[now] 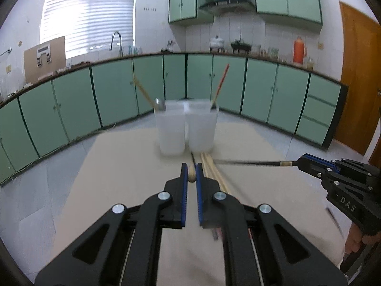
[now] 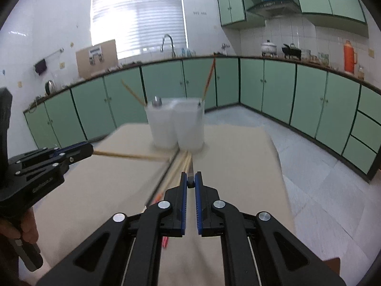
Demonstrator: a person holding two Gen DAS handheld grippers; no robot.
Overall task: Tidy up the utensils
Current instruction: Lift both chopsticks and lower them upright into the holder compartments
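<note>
Chopsticks point(image 1: 214, 174) mostly loose at frame centre, before two cups point(image 1: 185, 128) – few sorted. Left gripper point(image 1: 191, 176) clamps a bamboo stick point(image 2: 128, 155); right gripper point(image 2: 190, 182) clamps a dark one point(image 1: 250, 163).

Soft daylight enters through the slatted window blind point(image 1: 88, 14) at the far left, which is overexposed to near white. The room is evenly bright, with only faint shadows on the table point(image 1: 123, 166). Both fisheye views bend the cabinet row point(image 1: 262, 90) into an arc and darken to black at the corners. The two translucent containers point(image 1: 185, 126) and the chopsticks point(image 2: 176, 169) near them are smeared by motion blur; the far wall looks sharper.
</note>
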